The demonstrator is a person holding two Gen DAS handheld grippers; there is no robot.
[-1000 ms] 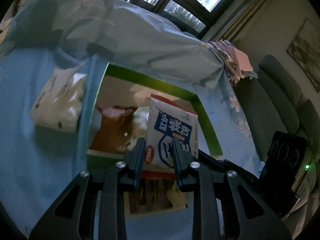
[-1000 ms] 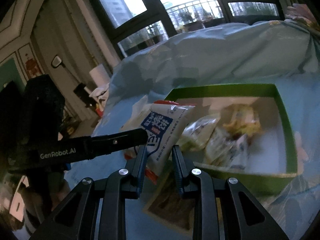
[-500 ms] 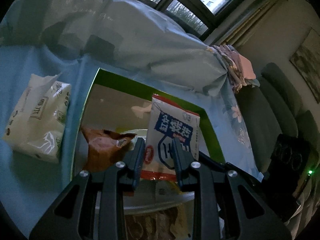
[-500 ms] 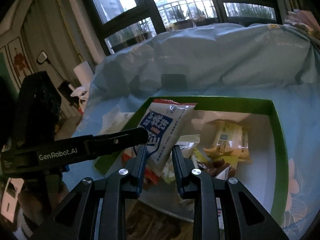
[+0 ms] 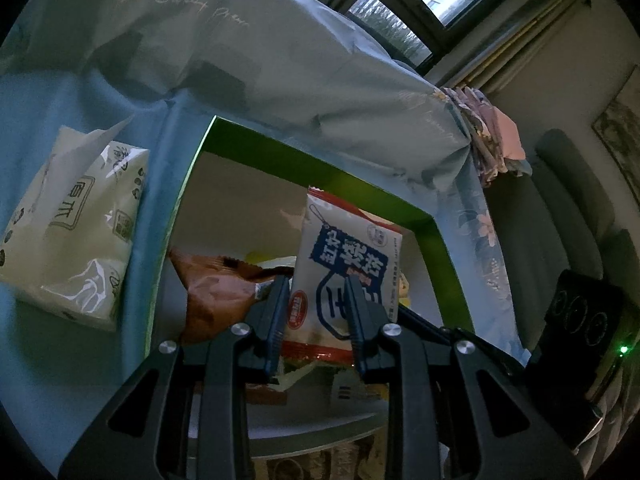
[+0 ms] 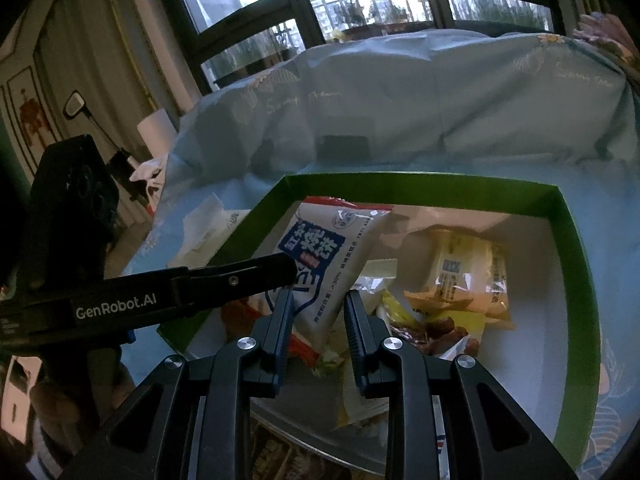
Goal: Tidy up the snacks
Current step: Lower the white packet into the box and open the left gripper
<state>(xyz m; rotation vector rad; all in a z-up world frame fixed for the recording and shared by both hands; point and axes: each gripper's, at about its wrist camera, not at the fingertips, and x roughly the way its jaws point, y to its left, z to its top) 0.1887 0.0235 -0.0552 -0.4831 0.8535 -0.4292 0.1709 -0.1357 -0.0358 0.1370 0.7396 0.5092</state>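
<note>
A white snack packet with a blue label [image 5: 340, 268] stands upright over the green-rimmed box [image 5: 192, 152]. My left gripper [image 5: 318, 292] is shut on its lower part. My right gripper [image 6: 318, 300] is also shut on the same packet [image 6: 320, 252], from the other side; the left gripper's finger [image 6: 240, 276] crosses the right wrist view. Inside the box [image 6: 572, 240] lie a brown packet [image 5: 216, 284], a yellow packet [image 6: 468, 268] and other snacks.
A white tissue pack [image 5: 76, 232] lies left of the box on the blue cloth. A bunched light-blue duvet [image 5: 260, 52] rises behind the box. A grey sofa [image 5: 560, 208] is on the right. A printed card [image 6: 280, 456] lies at the box's near edge.
Both grippers have carried the packet forward from the box's near edge to over its inside. The box and its snacks now fill more of both views.
</note>
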